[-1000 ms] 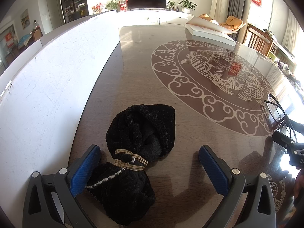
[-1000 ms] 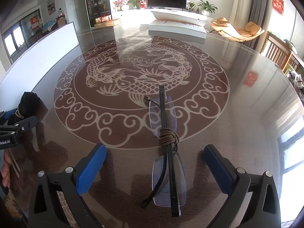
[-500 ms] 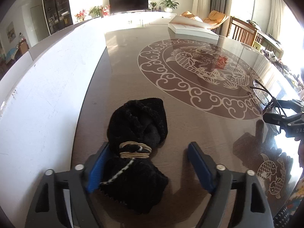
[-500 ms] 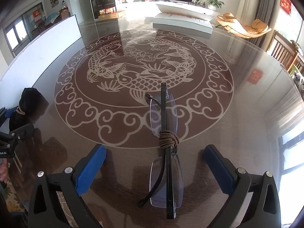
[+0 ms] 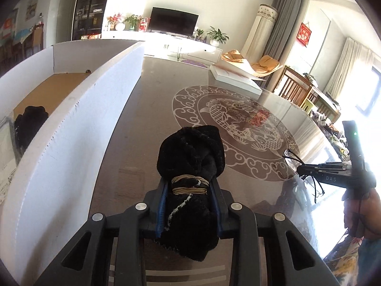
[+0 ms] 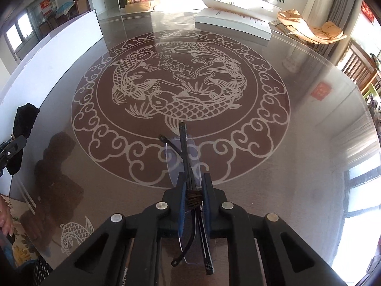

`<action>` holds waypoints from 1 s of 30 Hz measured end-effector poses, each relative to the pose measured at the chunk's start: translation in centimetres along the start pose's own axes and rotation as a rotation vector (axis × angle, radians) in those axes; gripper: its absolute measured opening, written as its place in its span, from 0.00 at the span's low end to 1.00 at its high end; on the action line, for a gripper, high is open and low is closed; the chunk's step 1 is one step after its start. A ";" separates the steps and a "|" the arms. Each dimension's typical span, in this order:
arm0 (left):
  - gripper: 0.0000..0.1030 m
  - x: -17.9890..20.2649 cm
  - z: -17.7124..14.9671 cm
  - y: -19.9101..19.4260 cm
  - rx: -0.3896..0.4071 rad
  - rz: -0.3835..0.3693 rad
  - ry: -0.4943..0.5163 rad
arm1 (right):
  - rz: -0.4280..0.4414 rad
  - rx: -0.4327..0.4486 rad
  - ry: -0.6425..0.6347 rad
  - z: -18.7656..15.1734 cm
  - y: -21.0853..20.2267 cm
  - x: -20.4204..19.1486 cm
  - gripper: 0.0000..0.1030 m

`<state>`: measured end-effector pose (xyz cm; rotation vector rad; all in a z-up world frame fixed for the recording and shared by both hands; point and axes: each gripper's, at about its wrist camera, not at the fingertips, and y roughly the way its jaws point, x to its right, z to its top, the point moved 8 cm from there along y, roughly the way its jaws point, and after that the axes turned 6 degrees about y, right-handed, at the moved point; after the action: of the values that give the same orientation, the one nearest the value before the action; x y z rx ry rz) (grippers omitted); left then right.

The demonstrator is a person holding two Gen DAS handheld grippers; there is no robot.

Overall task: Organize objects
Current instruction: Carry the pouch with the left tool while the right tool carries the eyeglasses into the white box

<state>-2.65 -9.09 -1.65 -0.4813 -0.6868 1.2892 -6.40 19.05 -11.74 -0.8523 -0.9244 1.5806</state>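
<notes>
Spreading out ahead of both pairs of fingers is the glossy brown table (image 6: 297, 143), its round carp-and-cloud medallion (image 6: 181, 95) lying just beyond the right gripper's tips and further off, ahead and to the right, of the left gripper's. To the left of the left fingers stands a tall white box (image 5: 71, 131), its wall running away from them; inside it, behind that wall, a dark bundle (image 5: 31, 121) lies on the cardboard floor. Far ahead of both tools, at the table's distant edge, sits a flat white box (image 6: 233, 21).

The left gripper (image 5: 190, 186) is closing on a black fuzzy cloth bundle (image 5: 190, 152) bound round its middle with tan cord (image 5: 189, 184); the blue pads (image 5: 162, 205) already press on either side of the bundle at and behind the cord, the larger lobe bulging forward past the tips and the other end hanging back below them. In the right wrist view the same bundle shows at the far left edge, clear of the table surface.

The right gripper (image 6: 193, 186) has its jaws drawn nearly together on a pair of folded rimless glasses (image 6: 184, 157), pinching them where a brown cord (image 6: 193, 199) wraps the temples. The lenses and black arms stick out forward of the tips, and the temple ends trail back beneath the fingers.
</notes>
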 end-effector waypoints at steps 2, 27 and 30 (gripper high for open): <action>0.30 0.0 0.9 -1.5 0.029 -0.005 -0.003 | 0.025 0.030 0.003 0.4 -1.4 -0.6 0.11; 0.31 -22.6 0.9 -10.7 -0.101 0.562 -0.120 | 0.606 0.047 -0.373 8.6 -6.8 -43.3 0.12; 0.35 -23.3 0.3 -10.3 -0.120 0.562 -0.130 | 0.536 -0.022 -0.414 7.2 -3.4 -45.2 0.17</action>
<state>1.40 -34.08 1.04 -0.7257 -0.7696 1.8255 -3.26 -25.81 -2.76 -0.8464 -1.0566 2.2743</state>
